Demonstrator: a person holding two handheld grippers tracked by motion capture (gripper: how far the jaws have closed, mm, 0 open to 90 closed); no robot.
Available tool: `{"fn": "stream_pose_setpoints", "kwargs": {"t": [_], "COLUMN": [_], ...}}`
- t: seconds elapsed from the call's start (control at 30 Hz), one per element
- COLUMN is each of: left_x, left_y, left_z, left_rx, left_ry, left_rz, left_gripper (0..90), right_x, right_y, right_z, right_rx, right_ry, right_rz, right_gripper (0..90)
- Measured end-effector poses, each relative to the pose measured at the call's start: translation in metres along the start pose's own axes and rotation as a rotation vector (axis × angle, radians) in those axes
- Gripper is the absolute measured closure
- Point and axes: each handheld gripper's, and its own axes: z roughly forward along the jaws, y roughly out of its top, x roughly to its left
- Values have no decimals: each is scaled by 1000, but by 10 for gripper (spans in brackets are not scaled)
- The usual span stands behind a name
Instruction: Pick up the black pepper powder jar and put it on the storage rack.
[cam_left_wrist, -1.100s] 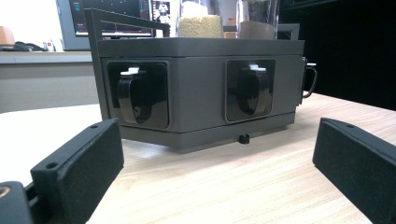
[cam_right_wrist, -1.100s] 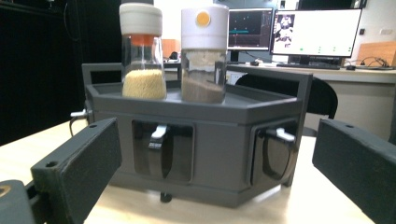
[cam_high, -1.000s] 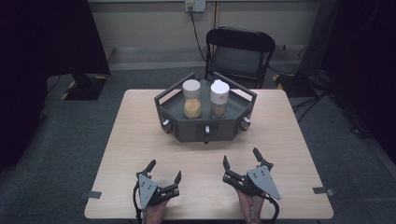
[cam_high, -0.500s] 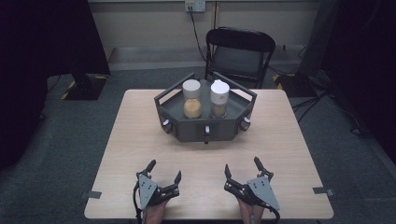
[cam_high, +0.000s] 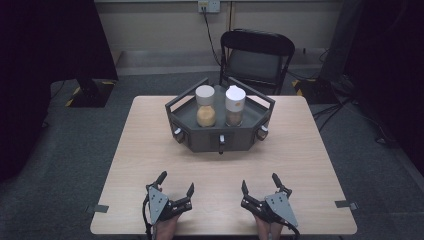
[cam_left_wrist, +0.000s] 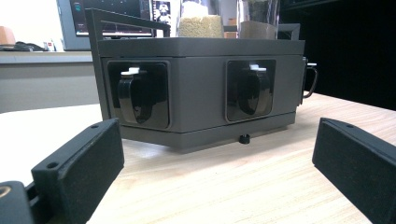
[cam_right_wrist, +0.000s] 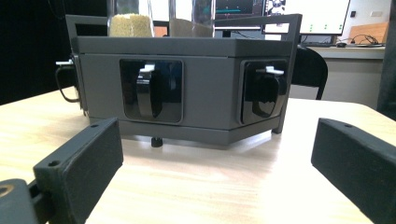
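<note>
Both grippers rest at the near edge of the table (cam_high: 310, 150), left gripper (cam_high: 176, 184) and right gripper (cam_high: 260, 183) each with jaws spread wide, holding nothing. The grey tray (cam_high: 200, 136) with two jars (cam_high: 205, 105) sits well apart, mid-table

2 jars (cam_high: 205, 105) side by side in tray (cam_high: 220, 139) mid-table, chair (cam_high: 257, 59) behind, both grippers (cam_high: 174, 185) near front edge

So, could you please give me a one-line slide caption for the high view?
Two open grippers, left gripper and right gripper, rest near the table edge before a grey tray holding two jars.
</note>
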Motion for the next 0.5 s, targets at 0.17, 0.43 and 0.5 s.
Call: {"fn": "stream_pose_setpoints", "kwargs": {"t": [0.17,0.43,0.5], "left_x": [0,0,0], "left_y": [0,0,0], "left_z": [0,0,0], "left_rx": [0,0,0], "left_ry": [0,0,0], "left_rz": [0,0,0], "left_gripper": [14,14,15], "right_x": [1,1,2], "right_y": [-3,-7,-7], "right_z": [1,1,1], "right_rx": [11,2,1], "right_ry": [-5,-9,-8], "right_rz": [-1,2,-2], "right_gripper": [10,10,10]}}
